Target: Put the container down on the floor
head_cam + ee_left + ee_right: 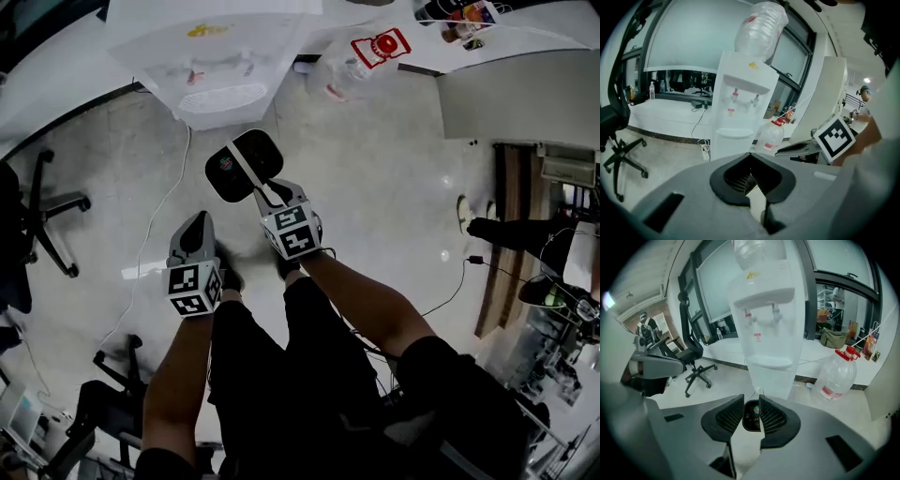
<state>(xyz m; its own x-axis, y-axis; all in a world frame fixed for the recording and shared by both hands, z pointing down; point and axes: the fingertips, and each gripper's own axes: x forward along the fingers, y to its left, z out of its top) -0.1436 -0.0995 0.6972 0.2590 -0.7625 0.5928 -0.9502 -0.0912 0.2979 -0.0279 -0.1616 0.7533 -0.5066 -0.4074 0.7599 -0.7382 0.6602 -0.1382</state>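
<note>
Between the right jaws: a black, rounded plastic container [234, 173], which we judge to be in the air and not yet on the floor.
Right gripper [270, 197]: jaws clamped on the container's near edge, so most of its body hangs out beyond them.
Left gripper [199, 219]: jaws together on nothing, just beside the right gripper and apart from the container.
Pale grey polished floor [394, 187]: bare below the container, with a thin white cable [161, 202] to the left.
Beyond: a white water dispenser [220, 56] and a clear plastic bottle with a red cap [361, 58].
Step in hand: lowering, as we judge it. We should go straight down over the bare patch, hold the container level, and part the jaws only once its base rests flat.
Risk: gripped by one edge, it may tip or slide on the smooth floor. We should set it down ahead of our feet and short of the dispenser.
</note>
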